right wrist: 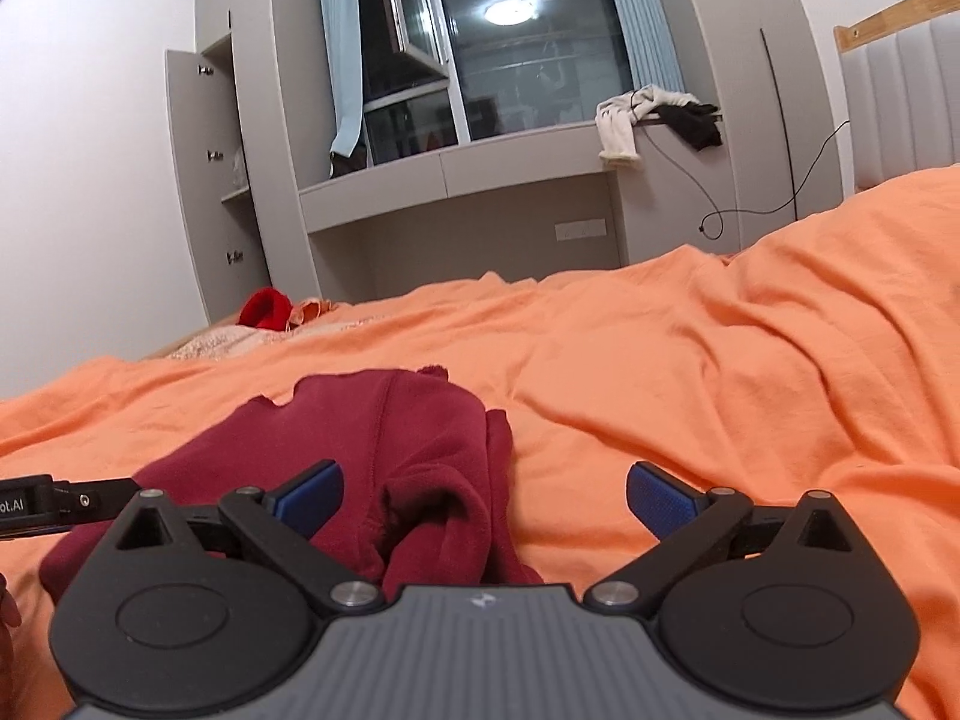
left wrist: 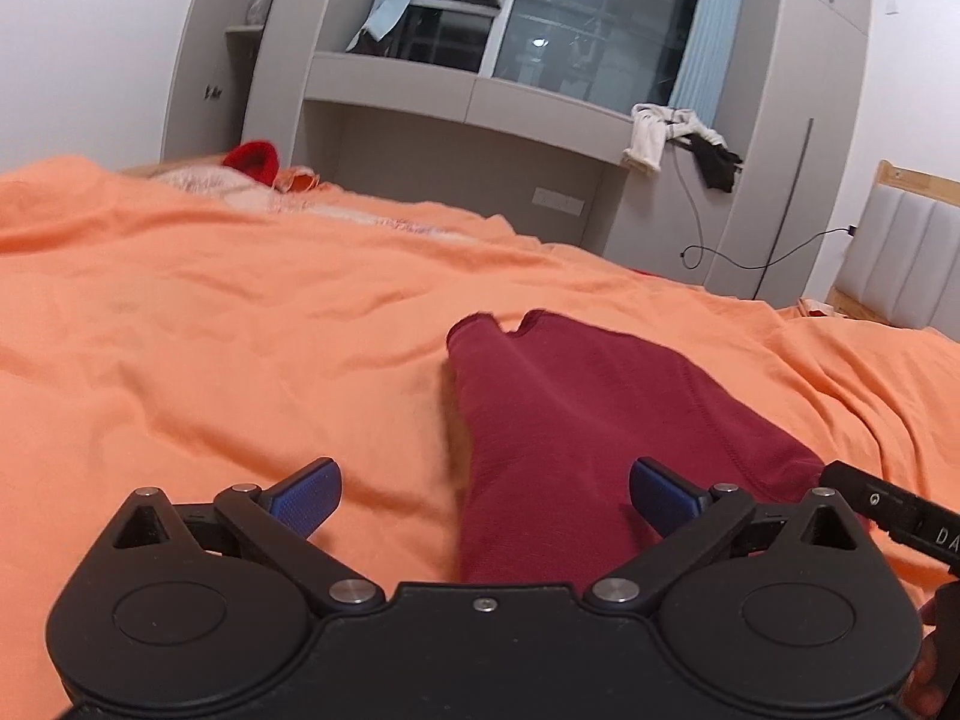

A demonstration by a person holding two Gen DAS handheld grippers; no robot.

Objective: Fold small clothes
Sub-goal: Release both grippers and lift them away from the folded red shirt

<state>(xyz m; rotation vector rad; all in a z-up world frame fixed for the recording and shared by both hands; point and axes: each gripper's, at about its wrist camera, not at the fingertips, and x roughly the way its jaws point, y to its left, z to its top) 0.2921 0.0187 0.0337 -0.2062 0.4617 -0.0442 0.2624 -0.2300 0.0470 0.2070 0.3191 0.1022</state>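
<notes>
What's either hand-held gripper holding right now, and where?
Nothing. Left hand-held gripper and right hand-held gripper are both open over the maroon garment.

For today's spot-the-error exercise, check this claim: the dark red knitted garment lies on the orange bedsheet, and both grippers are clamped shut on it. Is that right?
One detail is wrong. Both wrist views show the left gripper and right gripper open, blue pads spread apart, holding nothing. The dark red knitted garment does lie on the orange bedsheet.
</notes>
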